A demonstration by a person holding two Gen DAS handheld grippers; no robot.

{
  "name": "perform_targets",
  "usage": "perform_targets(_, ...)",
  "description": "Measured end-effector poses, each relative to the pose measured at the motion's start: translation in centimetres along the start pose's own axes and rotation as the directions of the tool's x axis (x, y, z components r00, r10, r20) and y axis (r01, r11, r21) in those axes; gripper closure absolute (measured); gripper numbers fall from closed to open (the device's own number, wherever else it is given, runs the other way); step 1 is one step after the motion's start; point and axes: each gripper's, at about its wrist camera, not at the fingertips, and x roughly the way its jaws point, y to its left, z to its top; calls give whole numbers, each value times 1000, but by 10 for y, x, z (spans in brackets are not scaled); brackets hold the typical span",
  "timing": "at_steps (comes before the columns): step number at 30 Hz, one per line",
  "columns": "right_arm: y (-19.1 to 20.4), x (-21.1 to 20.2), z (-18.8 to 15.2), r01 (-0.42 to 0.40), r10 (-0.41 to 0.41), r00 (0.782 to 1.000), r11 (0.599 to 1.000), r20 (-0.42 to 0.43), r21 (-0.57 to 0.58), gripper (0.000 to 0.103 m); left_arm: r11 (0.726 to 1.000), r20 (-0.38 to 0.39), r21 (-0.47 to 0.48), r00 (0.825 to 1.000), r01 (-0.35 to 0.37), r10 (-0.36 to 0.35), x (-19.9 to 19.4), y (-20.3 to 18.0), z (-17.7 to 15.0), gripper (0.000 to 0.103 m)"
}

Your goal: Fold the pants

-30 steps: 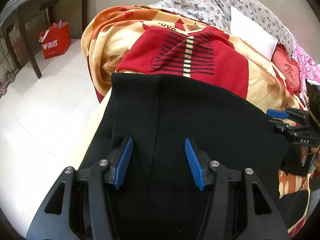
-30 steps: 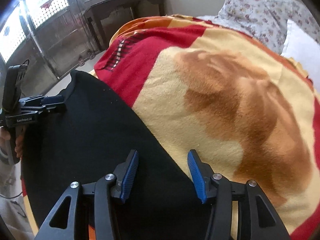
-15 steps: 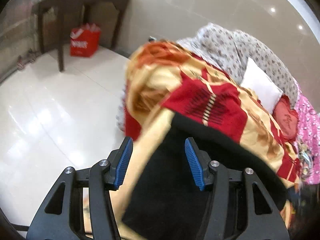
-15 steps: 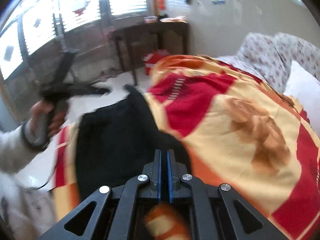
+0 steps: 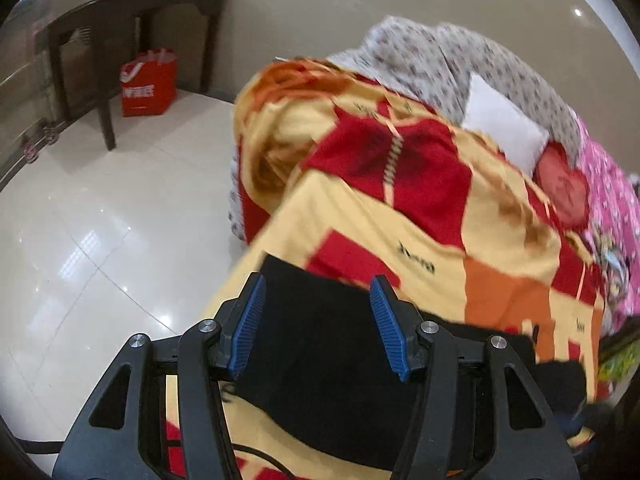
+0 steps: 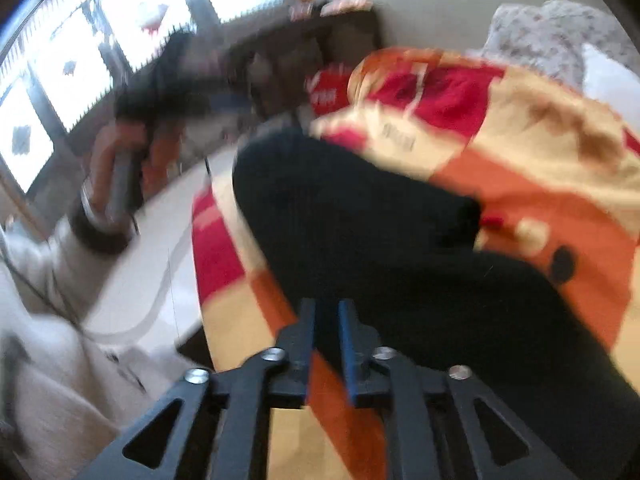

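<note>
- Tool state first: your left tool [image 5: 316, 328] hovers with its ribbed blue pads [image 5: 249, 326] spread wide apart, nothing between them.
- Your right tool [image 6: 326, 354] shows its pads nearly together; motion blur hides whether fabric is pinched there, so I cannot tell.
- Beneath both lie the black pants [image 5: 320, 364], spread on the bed's blanket [image 5: 400, 232] near its edge.
- They look like soft, limp, light knit that will probably sag and bunch; pinch a hem or folded edge through every layer.
- The fleecy red and yellow blanket may drag against them.
</note>
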Motion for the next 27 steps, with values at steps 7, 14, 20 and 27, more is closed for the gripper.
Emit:
perform_targets(7, -61, 4, 43, 82, -106, 992, 961, 75, 265, 57, 998, -63, 51, 998, -22, 25, 27, -17, -17, 49)
perform_targets(14, -85, 57, 63, 152, -158, 988, 955, 0, 253, 96, 998, -55, 54, 998, -29, 32, 36, -20, -12, 49)
perform_targets(20, -91, 74, 56, 264, -261, 964, 943, -40, 205, 96, 992, -56, 92, 995, -83, 88, 53, -26, -21, 49)
perform_targets(27, -85, -4, 37, 270, -296, 953, 922, 55, 278, 79, 995, -43, 92, 999, 27, -24, 25, -49, -20, 49)
